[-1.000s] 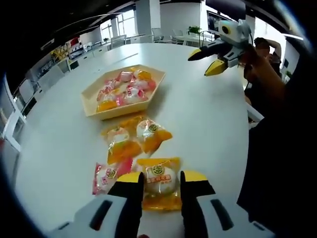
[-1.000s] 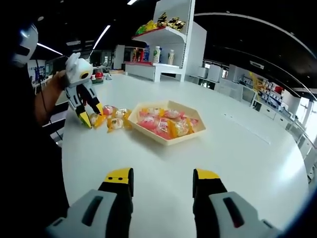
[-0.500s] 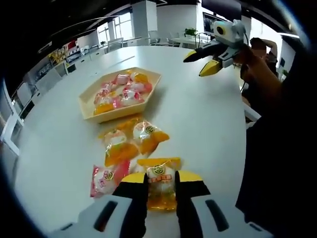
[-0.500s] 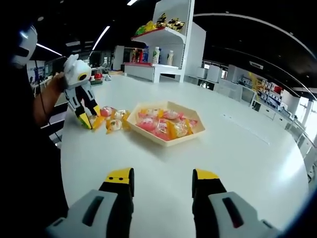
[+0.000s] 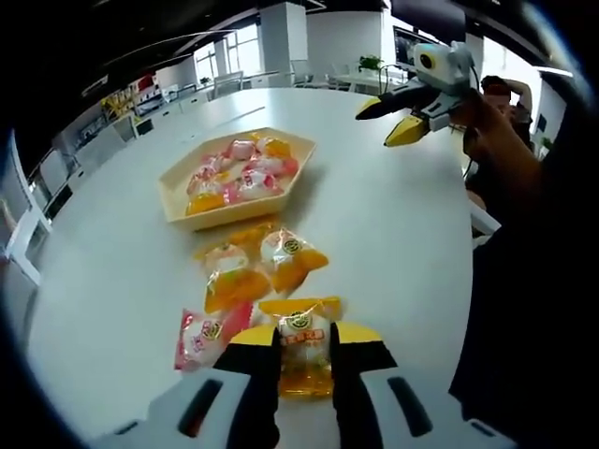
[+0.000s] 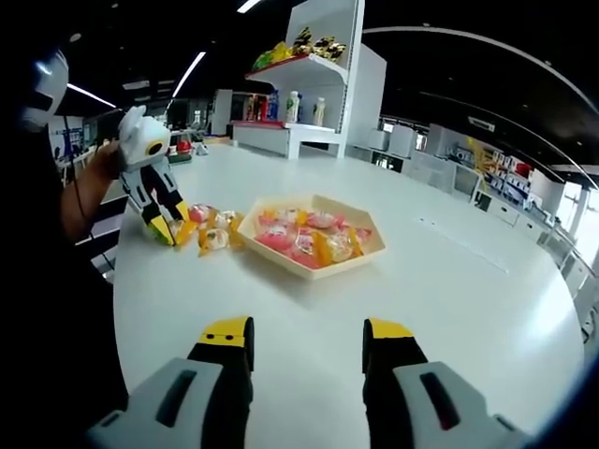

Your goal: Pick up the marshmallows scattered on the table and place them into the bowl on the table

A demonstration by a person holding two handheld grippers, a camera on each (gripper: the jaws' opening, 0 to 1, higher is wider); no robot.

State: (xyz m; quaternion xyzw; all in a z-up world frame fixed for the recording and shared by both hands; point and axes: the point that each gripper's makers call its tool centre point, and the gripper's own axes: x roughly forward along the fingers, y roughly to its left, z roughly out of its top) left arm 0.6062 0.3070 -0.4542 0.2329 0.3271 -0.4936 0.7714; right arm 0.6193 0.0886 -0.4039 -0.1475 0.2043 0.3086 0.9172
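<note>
Left gripper [image 5: 305, 346], low over the white table [image 5: 393, 224], has drawn its yellow-tipped jaws in from either side of an orange-wrapped marshmallow [image 5: 302, 342] and now pinches it across its width; a second ago the jaws stood apart around the same packet. The grasp looks made, so lifting and carrying it forward is likely the step in hand. The packet lies with its long axis running straight ahead along the jaws, its printed top end pointing away from the tool toward the bowl [image 5: 178, 208], its lower end tucked between the fingers.

Just left of the jaws lies a pink-wrapped marshmallow [image 5: 201, 336]; just ahead of the tips sit two more orange ones [image 5: 262, 267], touching each other. Beyond them the tan hexagonal bowl already holds a heap of pink and orange packets.

Right gripper [image 6: 307, 339] hovers well back from the bowl [image 6: 365, 254], jaws spread wide with nothing between them, much as it hung a second ago. From its camera the left gripper [image 6: 167, 230] shows far off to the left, tips down on the packet beside the small cluster of loose sweets.
</note>
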